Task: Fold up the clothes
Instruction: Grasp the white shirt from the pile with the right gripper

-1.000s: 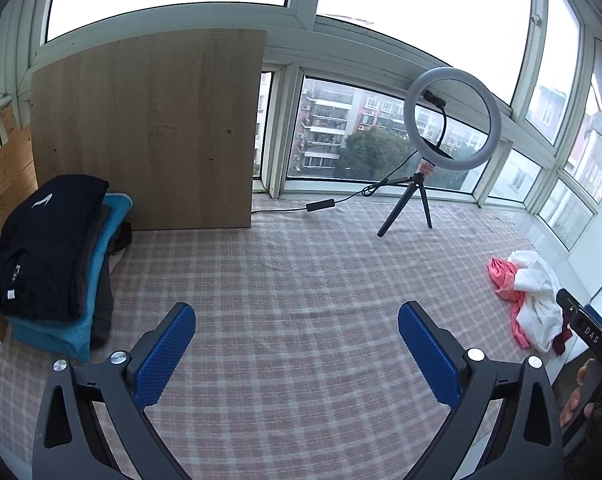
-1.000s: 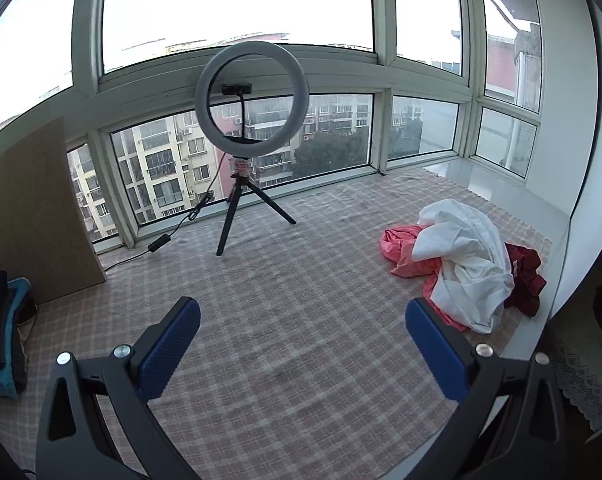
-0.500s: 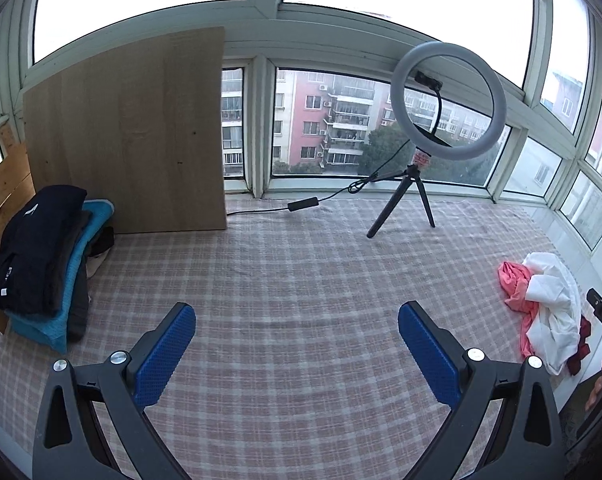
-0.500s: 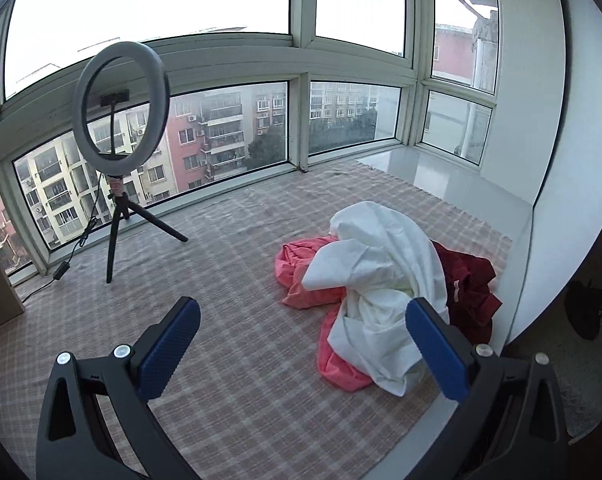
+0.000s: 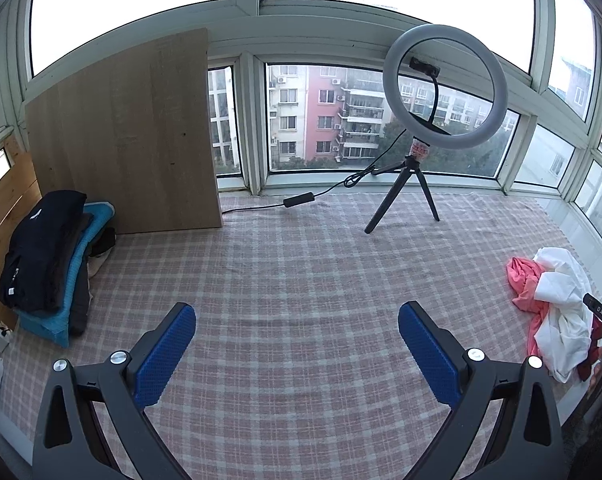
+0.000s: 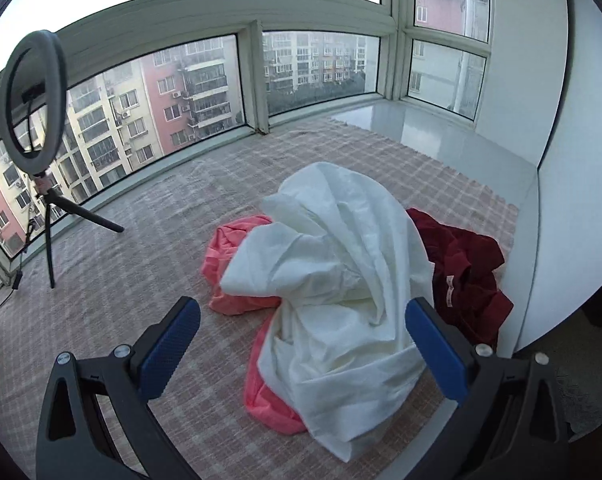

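Facing the white garment (image 6: 333, 280), both grippers' fingers gape empty; ring light (image 5: 445, 88) stands aside.

A bay of green-framed windows (image 5: 257, 120) is seen along the far side, with pale daylight and red and cream apartment blocks (image 6: 189, 92) beyond. The platform is covered by a pink-and-grey checked cloth (image 5: 301, 280). A wooden board (image 5: 125, 140) is leaned upright against the far left panes, and a ring light on a small tripod (image 5: 445, 88) is stood at far right, its cable (image 5: 301, 200) trailed leftward. A white wall (image 6: 541, 80) is found at right.
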Tool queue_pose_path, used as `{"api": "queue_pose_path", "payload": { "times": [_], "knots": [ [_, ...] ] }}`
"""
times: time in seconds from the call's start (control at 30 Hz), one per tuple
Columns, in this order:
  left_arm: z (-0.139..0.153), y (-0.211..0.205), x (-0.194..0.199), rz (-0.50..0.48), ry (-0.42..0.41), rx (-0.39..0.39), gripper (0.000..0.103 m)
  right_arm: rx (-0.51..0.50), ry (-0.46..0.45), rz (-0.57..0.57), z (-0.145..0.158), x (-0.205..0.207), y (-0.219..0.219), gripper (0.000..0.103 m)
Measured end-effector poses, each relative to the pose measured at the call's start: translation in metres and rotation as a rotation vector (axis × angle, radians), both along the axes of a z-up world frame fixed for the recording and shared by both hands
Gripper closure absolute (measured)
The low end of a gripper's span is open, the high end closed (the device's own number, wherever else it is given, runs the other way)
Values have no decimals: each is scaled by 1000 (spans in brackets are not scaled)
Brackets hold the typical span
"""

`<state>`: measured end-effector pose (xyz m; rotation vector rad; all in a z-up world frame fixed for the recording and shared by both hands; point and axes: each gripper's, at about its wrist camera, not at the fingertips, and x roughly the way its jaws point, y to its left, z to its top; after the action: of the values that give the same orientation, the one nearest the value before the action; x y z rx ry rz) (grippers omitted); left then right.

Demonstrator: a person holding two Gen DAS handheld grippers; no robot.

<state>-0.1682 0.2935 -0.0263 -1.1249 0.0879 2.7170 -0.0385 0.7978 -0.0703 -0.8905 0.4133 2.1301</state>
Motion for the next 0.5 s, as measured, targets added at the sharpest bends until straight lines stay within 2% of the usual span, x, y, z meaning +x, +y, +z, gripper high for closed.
{"api": "queue_pose_path", "payload": {
  "times": [0.13,0.27,0.3,0.37,0.47,0.5],
  "knots": [
    [-5,-3,-6,24,-24,-11,1,-42,-100,-9,-34,-14,42,0],
    [-8,-7,-10,33,-39,-27,1,-173,-163,10,-74,-25,74,2],
    [-7,-8,-10,31,-36,-32,1,-200,-162,30,-79,-25,78,19],
    [-6,-11,-10,27,-29,-41,1,-251,-113,83,-77,-19,83,69],
    [-3,-20,-11,14,-14,-36,1,-319,-5,114,-57,-1,91,88],
    [-2,-24,-12,9,-12,-31,1,-333,40,107,-43,7,94,89]
  ]
}}
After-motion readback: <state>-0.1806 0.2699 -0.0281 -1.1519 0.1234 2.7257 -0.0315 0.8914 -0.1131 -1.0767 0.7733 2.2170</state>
